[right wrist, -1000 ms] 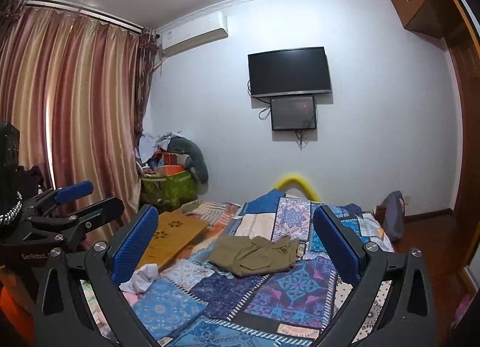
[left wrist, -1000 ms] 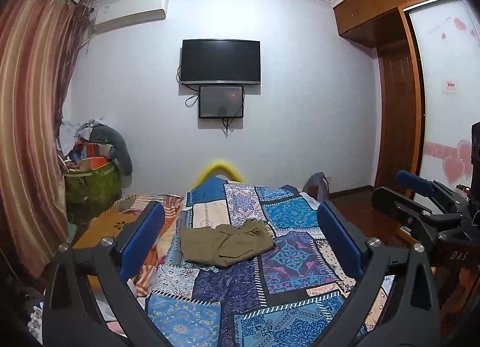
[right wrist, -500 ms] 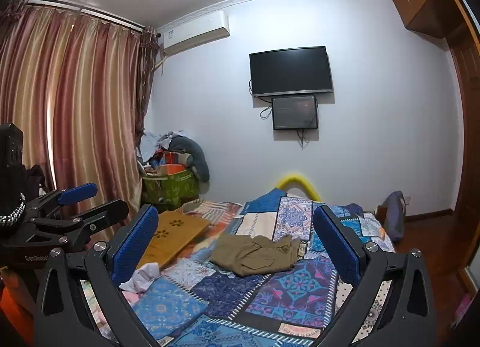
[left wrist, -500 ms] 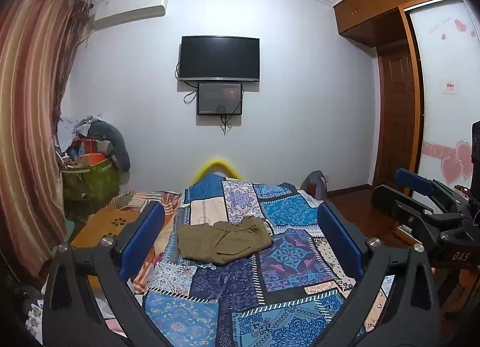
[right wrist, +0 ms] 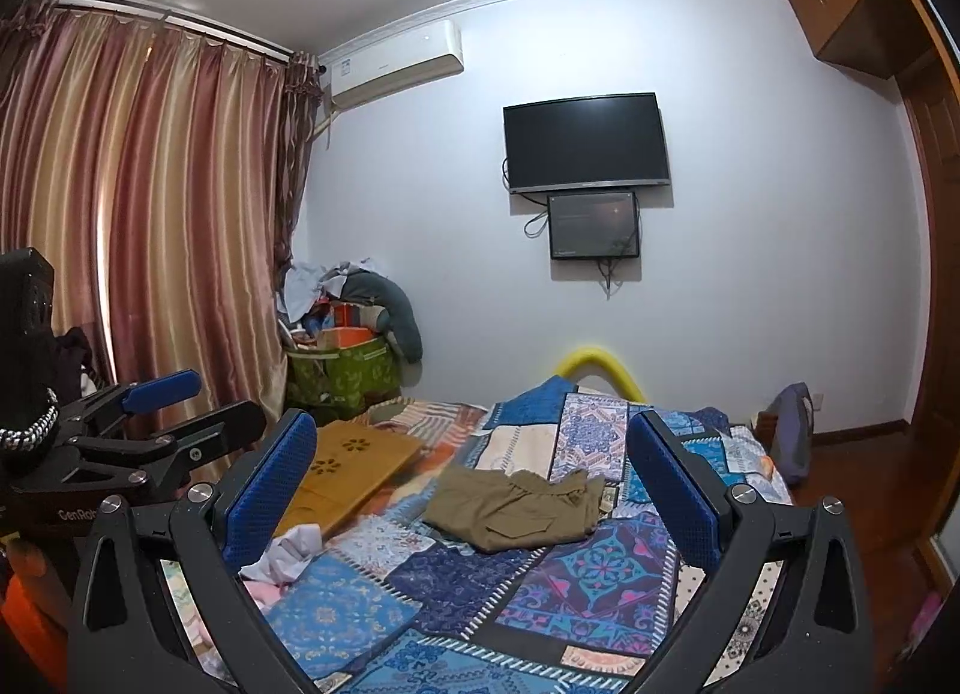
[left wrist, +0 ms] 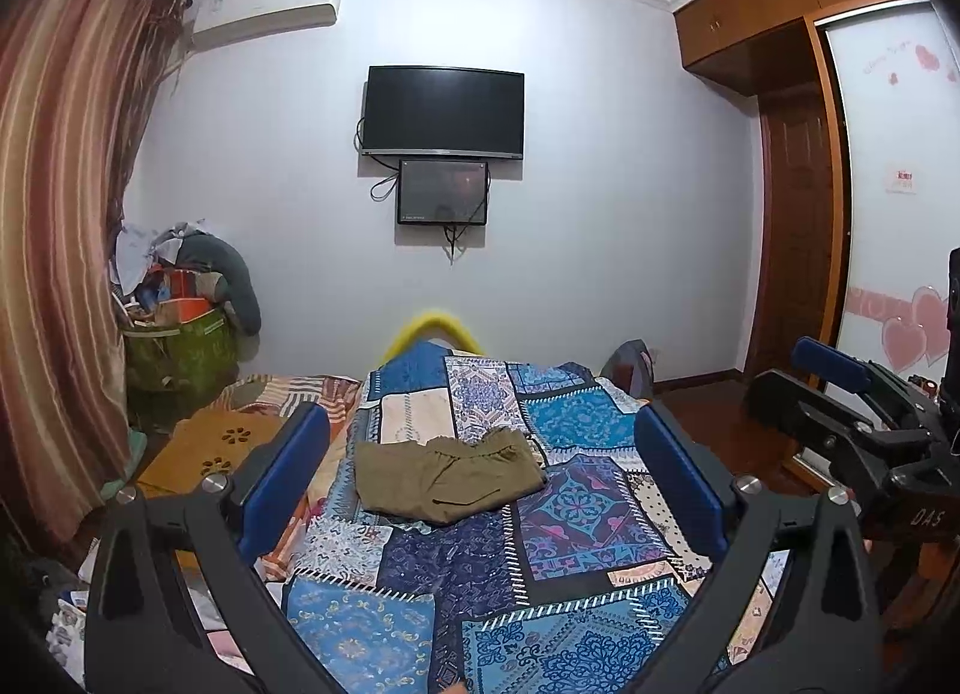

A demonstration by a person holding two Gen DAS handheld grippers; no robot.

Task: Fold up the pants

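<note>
Olive-brown pants lie in a folded, slightly rumpled bundle on the blue patchwork bedspread, well ahead of both grippers. They also show in the right wrist view. My left gripper is open and empty, held high above the near end of the bed. My right gripper is open and empty too, held to the right of the left one. The right gripper shows at the right edge of the left wrist view. The left gripper shows at the left edge of the right wrist view.
A wooden lap tray and a white cloth lie on the bed's left side. A green bin piled with clothes stands by the curtain. A backpack sits on the floor at right. A TV hangs on the far wall.
Both grippers have drifted slightly; the left view shifted a little to the left and up. The pants have not moved, and both grippers stay open.
</note>
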